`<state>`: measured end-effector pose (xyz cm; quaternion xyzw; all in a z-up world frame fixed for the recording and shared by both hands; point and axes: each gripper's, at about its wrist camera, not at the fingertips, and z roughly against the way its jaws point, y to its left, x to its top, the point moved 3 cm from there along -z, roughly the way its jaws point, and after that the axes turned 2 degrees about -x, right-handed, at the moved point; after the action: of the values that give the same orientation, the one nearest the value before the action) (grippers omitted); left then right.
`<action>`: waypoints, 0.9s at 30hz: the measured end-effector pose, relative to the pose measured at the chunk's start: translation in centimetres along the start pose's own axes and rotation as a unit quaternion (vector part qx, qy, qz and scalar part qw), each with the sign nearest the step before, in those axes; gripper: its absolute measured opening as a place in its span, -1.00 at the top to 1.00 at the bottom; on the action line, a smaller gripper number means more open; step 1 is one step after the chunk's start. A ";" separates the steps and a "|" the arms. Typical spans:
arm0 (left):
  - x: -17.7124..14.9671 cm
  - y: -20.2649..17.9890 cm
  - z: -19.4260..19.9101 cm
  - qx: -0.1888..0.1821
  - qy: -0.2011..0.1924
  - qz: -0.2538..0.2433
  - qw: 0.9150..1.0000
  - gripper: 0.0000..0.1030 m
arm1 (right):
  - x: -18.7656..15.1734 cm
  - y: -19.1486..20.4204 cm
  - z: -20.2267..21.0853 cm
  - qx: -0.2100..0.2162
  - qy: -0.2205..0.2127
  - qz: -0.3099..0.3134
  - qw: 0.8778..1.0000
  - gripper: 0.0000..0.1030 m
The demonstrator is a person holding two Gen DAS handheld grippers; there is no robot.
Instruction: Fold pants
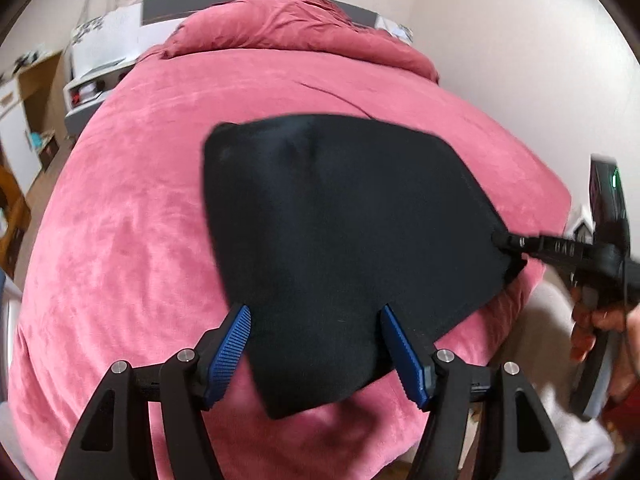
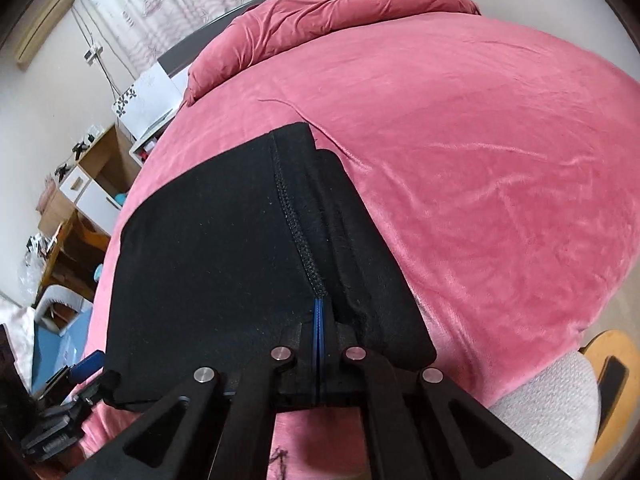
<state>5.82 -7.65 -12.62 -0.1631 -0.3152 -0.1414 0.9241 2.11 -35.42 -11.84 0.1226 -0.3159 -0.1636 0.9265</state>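
Pants [image 1: 344, 240], black and folded, lay on a pink bedspread [image 1: 120, 220]. One claw, the left gripper [image 1: 316, 354], stood wide apart, straddling the near edge. The right gripper [image 2: 319, 320] was pinched tight on the seamed edge.

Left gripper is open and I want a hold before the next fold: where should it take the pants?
Grip the near corner of the pants, the flap between the open left gripper fingers. Come from the bed's near edge; the right gripper already pinches the right edge.
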 end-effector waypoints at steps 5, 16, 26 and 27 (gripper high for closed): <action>2.1 4.0 0.1 0.049 -0.003 0.072 0.996 -0.34 | 0.4 0.6 -0.2 -0.008 0.002 0.008 1.000 1.00; 4.5 6.2 -2.4 0.071 0.033 0.121 0.990 -0.34 | 1.0 1.6 0.2 0.023 0.017 0.008 1.000 0.37; 5.6 6.0 -2.8 0.069 0.040 0.115 0.990 -0.34 | 2.6 3.1 0.1 0.004 0.021 0.065 0.998 -0.12; 5.7 6.1 -2.8 0.068 0.041 0.116 0.990 -0.34 | 2.8 2.9 0.0 0.001 0.021 0.065 0.998 -0.18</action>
<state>13.88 -4.17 -12.46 -0.1294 -0.2652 -0.0184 0.9553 4.89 -33.84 -9.35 0.1060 -0.3035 -0.0996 0.9416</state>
